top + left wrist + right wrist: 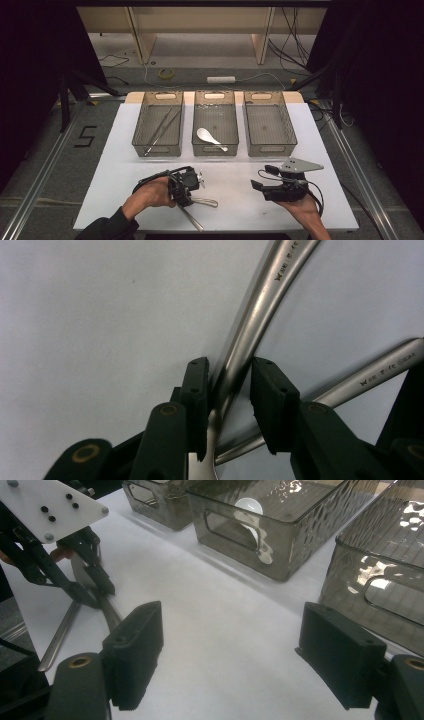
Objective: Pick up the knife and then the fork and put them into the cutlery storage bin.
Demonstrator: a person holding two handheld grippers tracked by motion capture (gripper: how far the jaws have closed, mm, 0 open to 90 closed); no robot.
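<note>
Two steel utensils lie crossed near the table's front edge: one handle [206, 202] points right, the other [192, 220] runs toward the front. My left gripper [186, 192] points down over them. In the left gripper view its jaws [227, 375] straddle the curved steel handle [255, 315]; the left pad touches it and a thin gap shows at the right pad. The second handle [380, 372] lies beside them. My right gripper [263, 176] rests at the front right, its jaws [230, 645] wide open with nothing between them. It faces the left gripper [95, 587].
Three smoky translucent bins stand in a row at the back. The left bin [136, 142] holds long metal tongs [161, 130], the middle bin [215, 151] a white spoon [207, 136], and the right bin [270, 150] nothing. Bare white table [235, 175] lies between the grippers.
</note>
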